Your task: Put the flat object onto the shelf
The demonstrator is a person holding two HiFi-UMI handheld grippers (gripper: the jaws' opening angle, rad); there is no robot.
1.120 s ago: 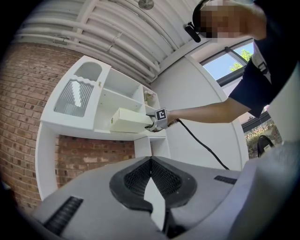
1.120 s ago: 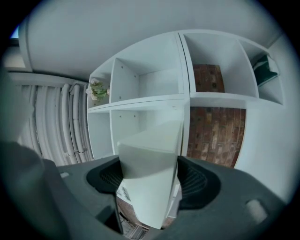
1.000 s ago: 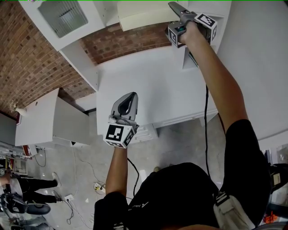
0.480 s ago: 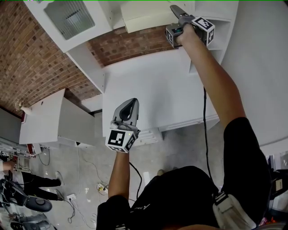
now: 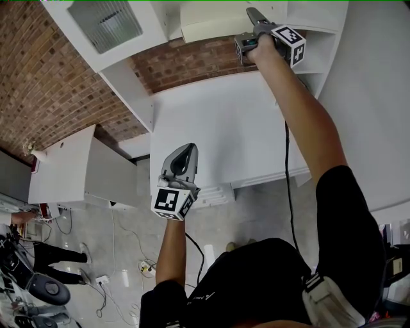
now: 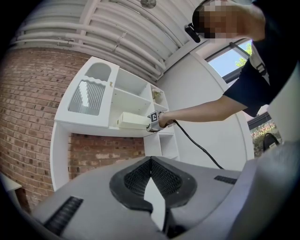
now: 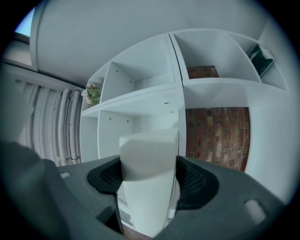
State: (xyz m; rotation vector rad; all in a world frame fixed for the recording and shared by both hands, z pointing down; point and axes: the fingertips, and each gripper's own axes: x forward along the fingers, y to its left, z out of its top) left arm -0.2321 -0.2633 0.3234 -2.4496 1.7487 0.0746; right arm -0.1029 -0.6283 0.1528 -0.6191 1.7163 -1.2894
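The right gripper [image 5: 254,16] is up at the shelf [image 7: 136,104], its jaws clamped on the flat object [image 7: 149,159], a cream-white slab that is plain on every face that shows. In the right gripper view the slab stands on edge between the two dark pads. Both pads press its broad faces, and its far end juts past the jaw tips toward the shelf's white compartments. In the left gripper view the slab reaches out from those jaws over the lowest shelf board, above the brick wall [image 6: 105,152]. Whether it touches the board I cannot tell.

The left gripper [image 5: 184,152] is held low over the white counter [image 5: 218,128], well apart from the shelf. Its jaws are closed tip to tip with nothing between them.

Readable markings are few. The left marker cube [image 5: 172,201] and the right marker cube [image 5: 289,43] carry black-and-white square codes, not letters. The person's black shirt [image 5: 256,275] bears a pale logo that seems to begin with an "A"; the rest is too small to read.

Beyond the right jaws, a dark green thing [image 7: 261,58] sits in the upper right compartment. A small leafy bunch [image 7: 93,93] sits at the far left of the shelf. A black cable [image 5: 286,166] hangs beside the right arm.
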